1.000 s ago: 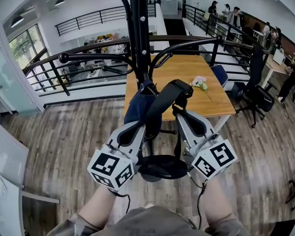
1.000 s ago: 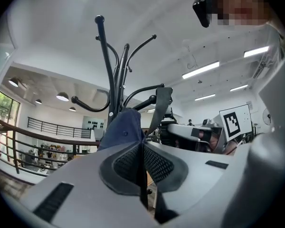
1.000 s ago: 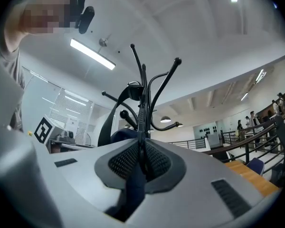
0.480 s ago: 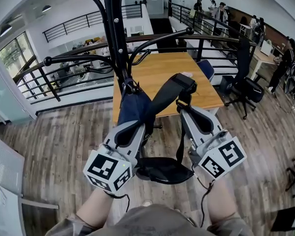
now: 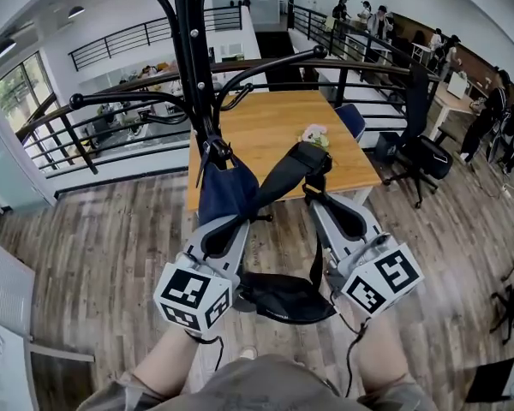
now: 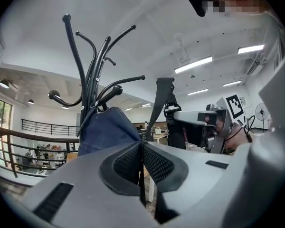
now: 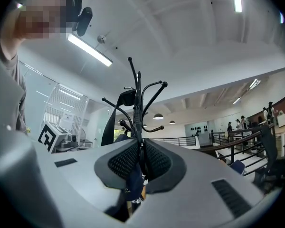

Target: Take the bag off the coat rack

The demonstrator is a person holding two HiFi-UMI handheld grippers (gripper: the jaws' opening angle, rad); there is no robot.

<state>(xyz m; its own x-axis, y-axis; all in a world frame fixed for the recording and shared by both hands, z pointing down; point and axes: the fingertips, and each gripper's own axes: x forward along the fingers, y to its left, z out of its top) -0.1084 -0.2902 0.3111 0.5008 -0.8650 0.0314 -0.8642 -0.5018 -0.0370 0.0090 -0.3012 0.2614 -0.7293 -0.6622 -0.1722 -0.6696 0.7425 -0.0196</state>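
A navy bag (image 5: 225, 191) hangs against the pole of the black coat rack (image 5: 188, 58), its top caught by thin loops close to the pole. Its wide black strap (image 5: 278, 178) rises to the right and folds over at a buckle. My left gripper (image 5: 238, 221) is shut on the bag's lower edge, with a thin dark band pinched between the pads (image 6: 128, 163). My right gripper (image 5: 313, 202) is shut on the strap just below the fold. In the right gripper view the rack (image 7: 138, 99) stands straight ahead, and navy cloth (image 7: 133, 184) hangs under the jaws.
A wooden table (image 5: 265, 131) with a small bunch of flowers (image 5: 313, 134) stands behind the rack. A black railing (image 5: 94, 118) runs across the back, an office chair (image 5: 415, 144) sits at the right, and people (image 5: 360, 15) stand far off. A dark rounded shape (image 5: 283, 298) lies low between the grippers.
The rack's pole now sits further left in the head view and the flowers show again. Both grippers have kept their hold; the right one sits slightly lower and further right.
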